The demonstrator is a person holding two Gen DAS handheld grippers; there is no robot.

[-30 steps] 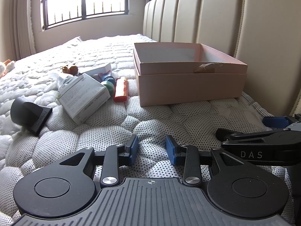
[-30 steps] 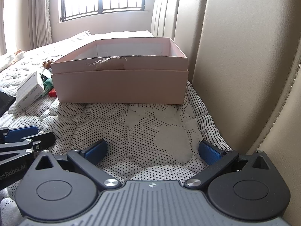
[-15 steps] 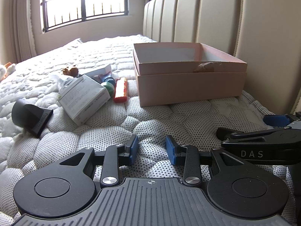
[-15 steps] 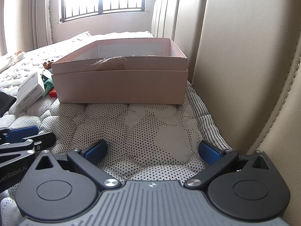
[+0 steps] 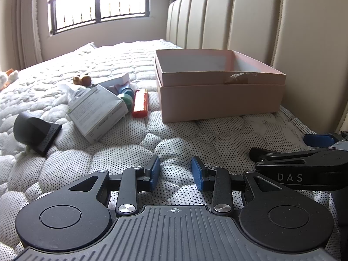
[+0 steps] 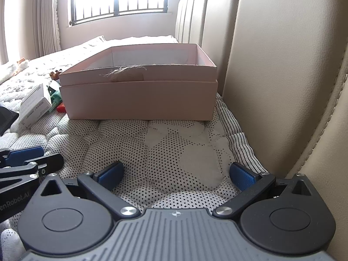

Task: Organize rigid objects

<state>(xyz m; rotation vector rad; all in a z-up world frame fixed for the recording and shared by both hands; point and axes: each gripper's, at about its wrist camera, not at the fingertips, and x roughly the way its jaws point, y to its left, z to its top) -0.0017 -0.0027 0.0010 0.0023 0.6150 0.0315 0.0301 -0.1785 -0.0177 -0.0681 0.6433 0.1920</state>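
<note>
An open pink box [image 5: 219,93] sits on the bed against the headboard; it also shows in the right wrist view [image 6: 139,95]. Left of it lie a white carton [image 5: 97,111], a red lighter [image 5: 141,102], teal and blue pieces [image 5: 126,93], a black nozzle-shaped object [image 5: 35,131] and a small brown toy [image 5: 81,79]. My left gripper [image 5: 175,173] is low over the mattress, partly open and empty, well short of the objects. My right gripper [image 6: 176,173] is wide open and empty, in front of the box.
The padded headboard [image 6: 282,65] runs close along the right. The quilted mattress [image 5: 108,152] is soft and uneven. A window [image 5: 97,2] is at the far wall. A plush toy [image 5: 7,77] lies at the far left edge.
The left wrist view has shifted slightly; the objects sit a little further right and lower in it. Both grippers keep the same opening. The right one has barely moved.
</note>
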